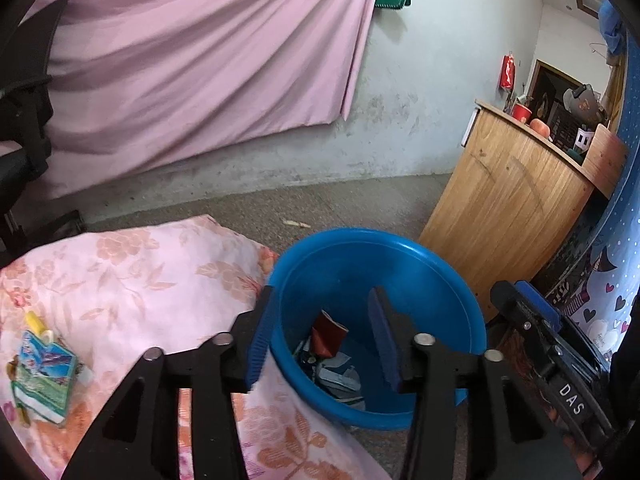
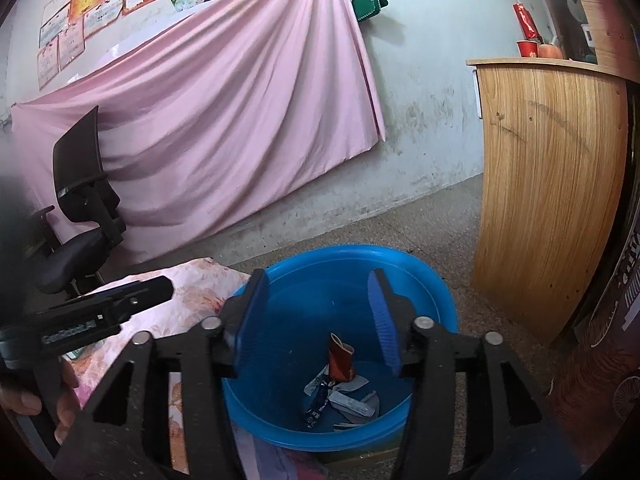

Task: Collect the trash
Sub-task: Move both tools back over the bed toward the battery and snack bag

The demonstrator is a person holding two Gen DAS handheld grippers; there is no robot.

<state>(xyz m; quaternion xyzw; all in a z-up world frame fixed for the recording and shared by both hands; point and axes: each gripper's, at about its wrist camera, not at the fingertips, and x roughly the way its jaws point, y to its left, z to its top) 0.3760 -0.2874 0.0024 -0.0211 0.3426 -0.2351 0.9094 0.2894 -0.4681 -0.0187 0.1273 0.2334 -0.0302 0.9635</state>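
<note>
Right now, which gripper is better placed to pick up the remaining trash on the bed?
Left. The wrappers lie on the floral cover beside the open left gripper; the open right gripper hangs over the blue basin.

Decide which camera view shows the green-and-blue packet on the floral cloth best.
The left wrist view: the packet lies in full sight on the floral cloth. In the right wrist view that spot is hidden behind the left hand-held gripper.

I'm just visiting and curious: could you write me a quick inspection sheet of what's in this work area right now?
Surface: floral bedspread beside the bin.
Job's things: blue bin holding a red carton and wrappers.
Clutter: green-blue packet lying on the bedspread.
Grippers: left gripper and right gripper both open, empty, above the bin.
Cables: nothing seen.
Surroundings: pink curtain, black chair, wooden cabinet.
</note>
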